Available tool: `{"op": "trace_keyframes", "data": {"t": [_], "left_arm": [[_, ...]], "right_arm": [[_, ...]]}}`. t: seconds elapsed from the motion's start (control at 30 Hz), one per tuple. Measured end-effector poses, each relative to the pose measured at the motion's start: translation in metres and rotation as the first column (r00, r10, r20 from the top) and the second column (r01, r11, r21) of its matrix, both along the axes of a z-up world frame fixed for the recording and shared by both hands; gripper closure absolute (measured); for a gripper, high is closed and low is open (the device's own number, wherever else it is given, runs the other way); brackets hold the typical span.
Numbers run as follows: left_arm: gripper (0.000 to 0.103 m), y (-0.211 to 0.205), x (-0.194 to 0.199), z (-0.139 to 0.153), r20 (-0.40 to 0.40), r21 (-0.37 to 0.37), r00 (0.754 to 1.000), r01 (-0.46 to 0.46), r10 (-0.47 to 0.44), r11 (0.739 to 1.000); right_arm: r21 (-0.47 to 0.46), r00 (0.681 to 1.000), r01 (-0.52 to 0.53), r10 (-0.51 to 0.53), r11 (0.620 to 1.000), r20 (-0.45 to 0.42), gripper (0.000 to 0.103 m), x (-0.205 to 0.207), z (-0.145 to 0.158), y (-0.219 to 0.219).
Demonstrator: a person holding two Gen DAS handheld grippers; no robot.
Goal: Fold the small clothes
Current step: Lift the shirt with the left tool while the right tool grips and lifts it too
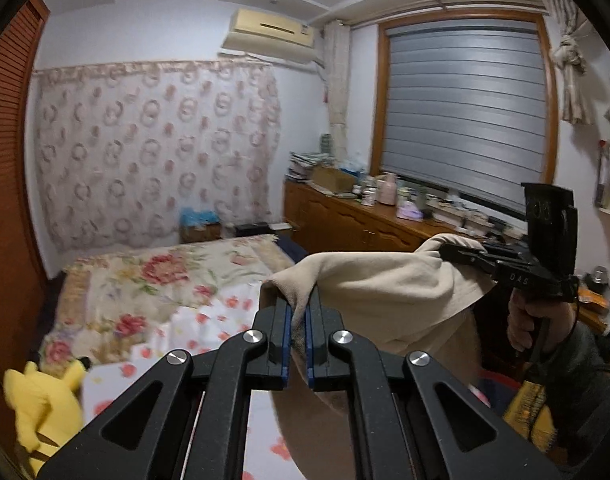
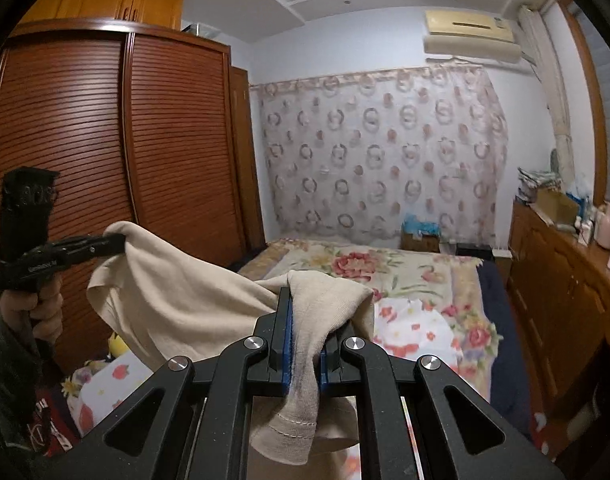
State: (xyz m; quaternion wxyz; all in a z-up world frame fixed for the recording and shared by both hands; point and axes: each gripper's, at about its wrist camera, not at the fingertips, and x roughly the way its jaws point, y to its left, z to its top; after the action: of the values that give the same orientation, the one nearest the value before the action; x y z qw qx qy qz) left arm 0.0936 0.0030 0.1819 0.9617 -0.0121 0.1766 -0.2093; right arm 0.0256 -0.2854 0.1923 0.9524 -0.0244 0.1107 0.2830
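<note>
Bedroom, beige garment (image 1: 385, 284) pinched between both tools

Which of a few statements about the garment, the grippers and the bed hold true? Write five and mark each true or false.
1. Both grippers are clamped on the beige garment. True: the left gripper and the right gripper each pinch a bunch of its fabric.
2. The garment lies flat on the bed. False: it hangs in the air, stretched between the two grippers above the floral bedspread.
3. A yellow plush toy sits at the near edge of the bed. True.
4. The window blind is rolled all the way up. False: the grey blind covers the window.
5. The wardrobe doors stand open. False: the slatted wardrobe is closed.
</note>
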Motion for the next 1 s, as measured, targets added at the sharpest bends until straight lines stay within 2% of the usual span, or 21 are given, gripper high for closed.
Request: {"op": "trace_keyframes", "data": {"t": [0.1,0.2,0.3,0.4,0.47,0.57,0.7,0.8,0.9,1.0], "left_arm": [[0.097,0.013,0.018,0.002,0.008,0.0,0.999,-0.048,0.048,0.999],[0.097,0.024,0.02,0.006,0.036,0.001,0.996,-0.077,0.077,0.997],[0.097,0.025,0.011,0.01,0.062,0.001,0.995,-0.077,0.077,0.997],[0.097,0.024,-0.002,0.0,0.059,0.016,0.996,-0.063,0.062,0.998],[0.097,0.024,-0.011,-0.018,0.031,0.033,0.999,-0.045,0.044,0.998],[0.097,0.025,-0.029,-0.069,-0.072,0.03,0.997,-0.011,0.013,1.0],[0.097,0.02,-0.051,-0.152,-0.245,0.012,0.969,0.024,-0.021,1.0],[0.097,0.012,-0.061,-0.187,-0.329,-0.001,0.943,0.042,-0.04,0.999],[0.097,0.004,-0.067,-0.195,-0.356,-0.013,0.933,0.055,-0.056,0.998],[0.097,-0.002,-0.069,-0.191,-0.352,-0.009,0.934,0.062,-0.061,0.998]], "right_arm": [[-0.018,1.0,0.001,-0.001,1.0,0.003,0.094,0.029,0.011,0.013],[-0.014,1.0,0.006,-0.005,1.0,0.026,0.094,0.058,0.021,0.026],[-0.014,0.998,0.009,-0.008,1.0,0.067,0.094,0.059,0.033,0.034],[-0.019,0.997,0.0,0.002,1.0,0.074,0.094,0.048,0.026,0.037],[-0.029,0.999,-0.01,0.012,1.0,0.044,0.094,0.042,0.002,0.03],[-0.016,0.996,-0.057,0.055,0.998,-0.067,0.094,0.034,-0.04,0.016],[-0.058,0.967,-0.095,0.078,0.994,-0.241,0.093,0.015,-0.124,0.012],[-0.074,0.935,-0.116,0.084,0.99,-0.345,0.093,0.003,-0.173,0.011],[-0.049,0.918,-0.114,0.086,0.992,-0.387,0.093,-0.003,-0.189,0.003],[-0.041,0.918,-0.108,0.084,0.993,-0.387,0.093,-0.001,-0.182,0.004]]}}
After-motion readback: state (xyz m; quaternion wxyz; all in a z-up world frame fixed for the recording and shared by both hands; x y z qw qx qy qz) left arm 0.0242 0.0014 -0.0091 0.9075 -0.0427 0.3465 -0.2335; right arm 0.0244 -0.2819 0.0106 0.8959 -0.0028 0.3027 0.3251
